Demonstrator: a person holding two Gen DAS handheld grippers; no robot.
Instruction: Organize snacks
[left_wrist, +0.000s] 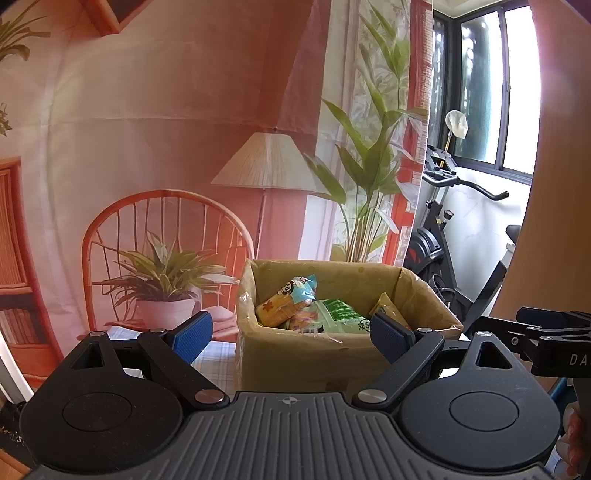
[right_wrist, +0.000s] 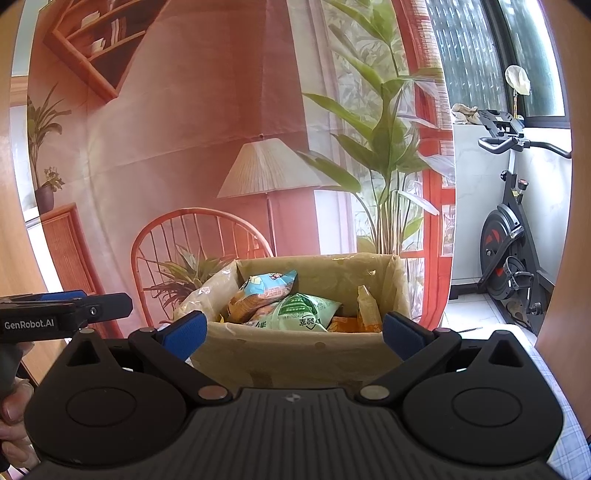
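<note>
A brown cardboard box (left_wrist: 306, 365) stands on the table ahead of both grippers and holds several snack bags. A blue-and-orange bag (left_wrist: 288, 301) leans at its left, a green bag (left_wrist: 336, 315) lies in the middle and a yellow packet (left_wrist: 388, 310) is at the right. The box (right_wrist: 295, 360), the blue-and-orange bag (right_wrist: 264, 291), the green bag (right_wrist: 304, 314) and the yellow packet (right_wrist: 367, 308) also show in the right wrist view. My left gripper (left_wrist: 291, 334) is open and empty, short of the box. My right gripper (right_wrist: 293, 332) is open and empty, also short of it.
A printed backdrop of a room hangs close behind the box (left_wrist: 166, 147). An exercise bike (right_wrist: 513, 236) stands at the right by a window. The table has a checked cloth (left_wrist: 218, 362). Each gripper shows at the edge of the other's view.
</note>
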